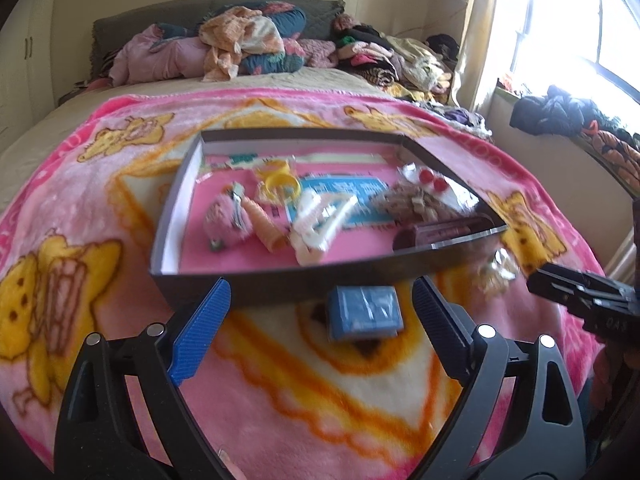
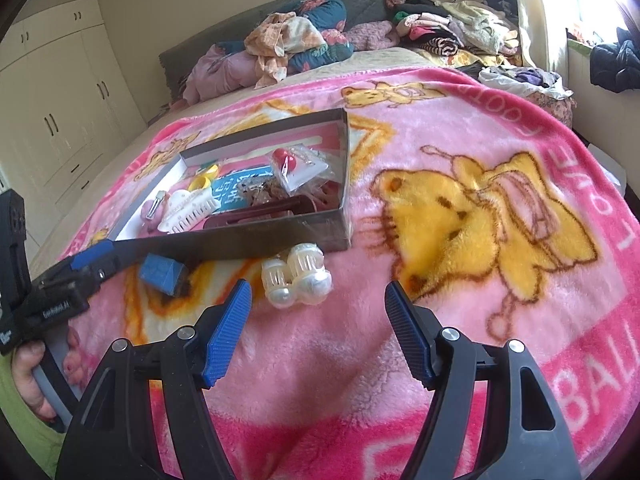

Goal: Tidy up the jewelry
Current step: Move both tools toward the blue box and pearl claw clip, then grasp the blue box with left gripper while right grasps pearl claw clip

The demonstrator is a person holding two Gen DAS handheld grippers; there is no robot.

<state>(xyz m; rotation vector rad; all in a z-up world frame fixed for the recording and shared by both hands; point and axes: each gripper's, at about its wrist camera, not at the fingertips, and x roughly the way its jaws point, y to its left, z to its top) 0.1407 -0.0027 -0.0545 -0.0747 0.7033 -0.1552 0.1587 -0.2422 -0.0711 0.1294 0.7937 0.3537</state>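
A shallow grey box point(image 1: 280, 286) point(image 2: 256, 242) with a pink floor lies on the pink blanket and holds a white hair claw point(image 1: 320, 220) point(image 2: 188, 208), a yellow ring point(image 1: 280, 182), a pink pom-pom point(image 1: 226, 222), red earrings in a bag point(image 2: 286, 162) and a maroon case point(image 1: 440, 230). A small blue box point(image 1: 364, 312) point(image 2: 160, 272) lies in front of it, just ahead of my open, empty left gripper point(image 1: 322, 300). Two white pearl clips point(image 2: 296, 280) point(image 1: 498, 272) lie ahead of my open, empty right gripper point(image 2: 318, 302).
The pink cartoon blanket point(image 2: 460, 208) covers the bed. Piles of clothes and pillows point(image 1: 256, 44) lie at the headboard and by the window point(image 1: 560, 40). White wardrobes point(image 2: 52, 100) stand to the left. A hand point(image 2: 32, 372) grips the left tool.
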